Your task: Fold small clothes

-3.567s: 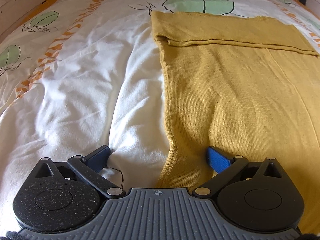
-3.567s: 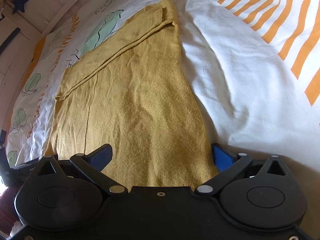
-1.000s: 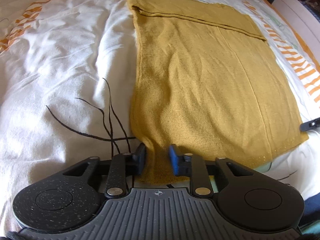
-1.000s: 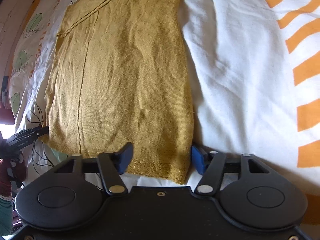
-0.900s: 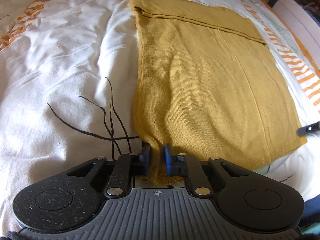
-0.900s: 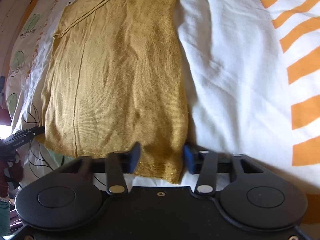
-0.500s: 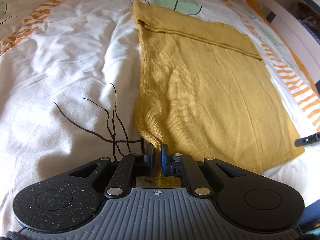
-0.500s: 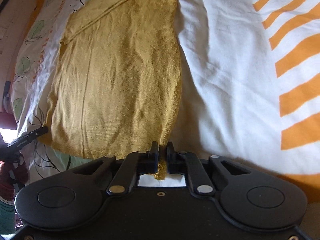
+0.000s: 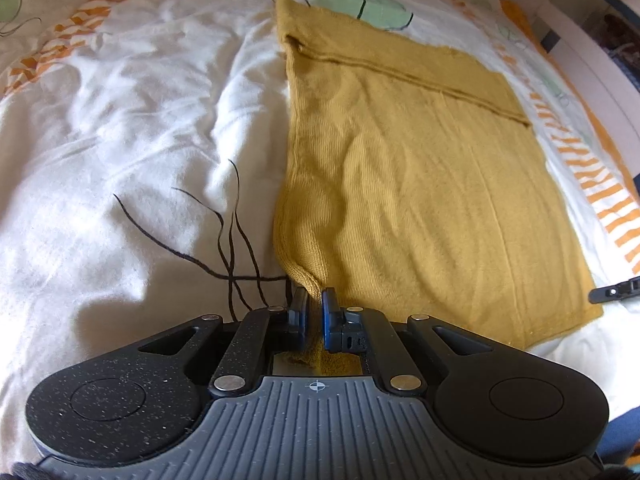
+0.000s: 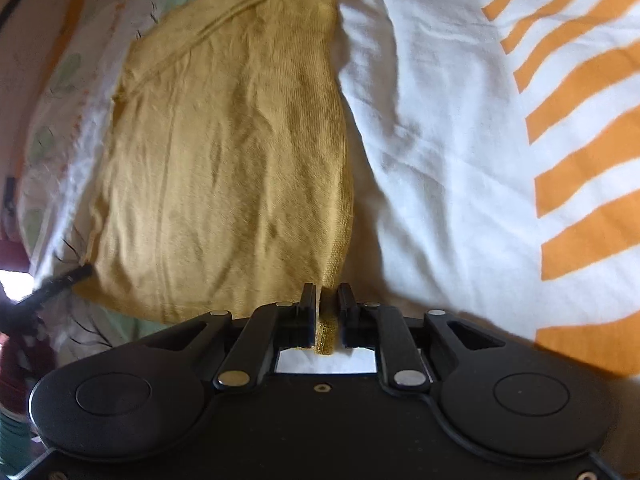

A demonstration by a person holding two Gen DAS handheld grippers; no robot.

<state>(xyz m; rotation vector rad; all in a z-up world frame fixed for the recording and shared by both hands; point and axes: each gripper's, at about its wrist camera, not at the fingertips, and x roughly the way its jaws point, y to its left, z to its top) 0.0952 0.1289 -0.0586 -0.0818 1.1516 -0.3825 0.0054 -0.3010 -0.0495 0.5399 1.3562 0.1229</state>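
A mustard sweater [image 9: 420, 184] lay flat on the bed's patterned duvet [image 9: 120, 120]. The left claw [image 9: 315, 306] was pressed together, pinching the sweater's near left corner. At the sweater's near right corner, the right claw [image 10: 329, 300] held the hem between its pads, its jaws easing apart.
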